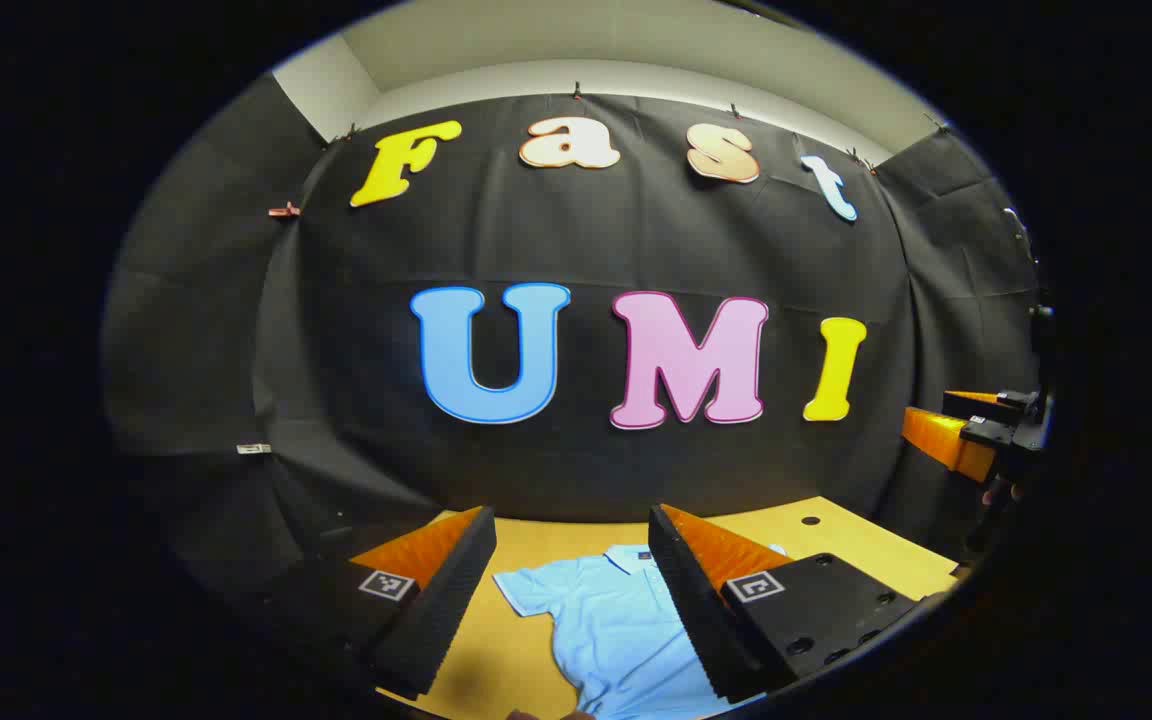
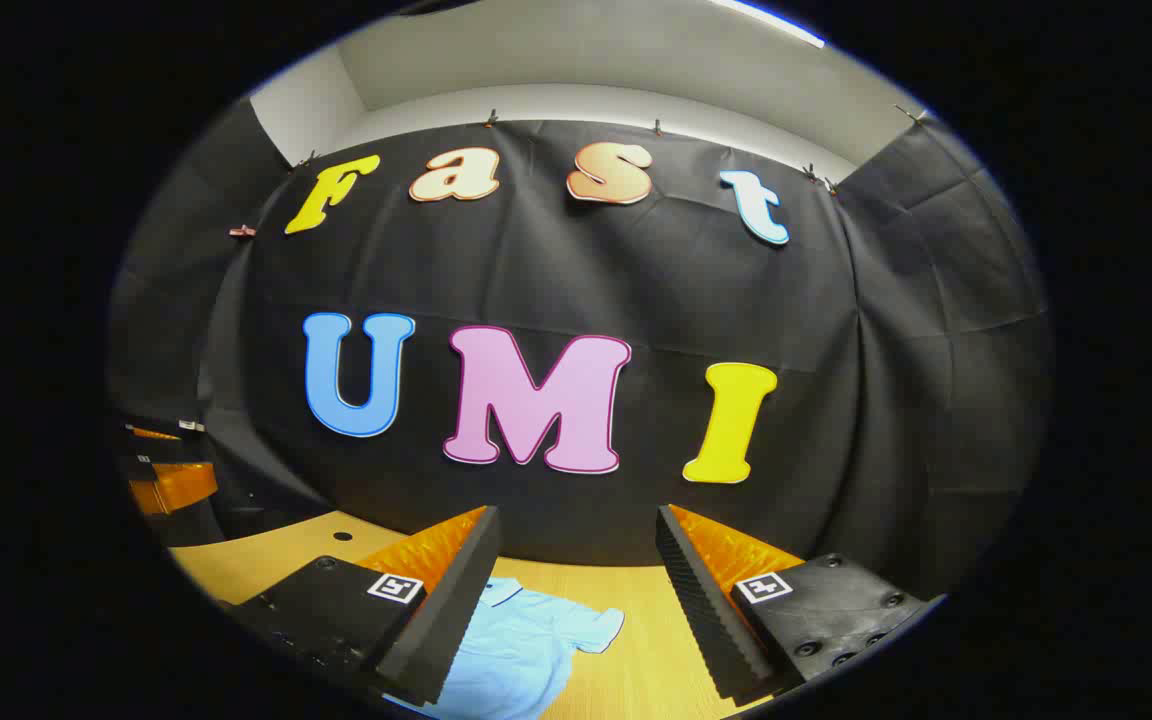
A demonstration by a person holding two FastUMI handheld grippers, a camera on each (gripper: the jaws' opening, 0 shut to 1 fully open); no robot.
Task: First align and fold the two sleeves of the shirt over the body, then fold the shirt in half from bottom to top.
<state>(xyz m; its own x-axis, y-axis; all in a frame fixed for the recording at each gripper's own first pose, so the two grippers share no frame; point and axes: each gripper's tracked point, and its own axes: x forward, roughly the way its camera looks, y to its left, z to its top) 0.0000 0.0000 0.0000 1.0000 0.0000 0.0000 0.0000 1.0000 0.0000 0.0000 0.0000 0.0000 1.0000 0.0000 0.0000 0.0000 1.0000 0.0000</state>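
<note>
Both grippers, left (image 1: 571,600) and right (image 2: 576,600), held with jaws wide apart above table (image 1: 836,540); shirt (image 1: 616,630) flat at 6 o'clock, sleeves unfolded.

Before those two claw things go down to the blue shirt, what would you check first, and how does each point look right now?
1. Shirt lies flat on the table, collar away from the camera: ok.
2. Sleeves not yet folded; one spreads out in the left gripper view, the other in the right gripper view: ok to start.
3. Left hand-held gripper open, nothing between its fingers: ok.
4. Right hand-held gripper open, nothing held: ok.
5. Both hang above the shirt, not touching it: ok.
6. Bottom hem lying straight: cannot tell, it is cut off at the edge of both views.
</note>
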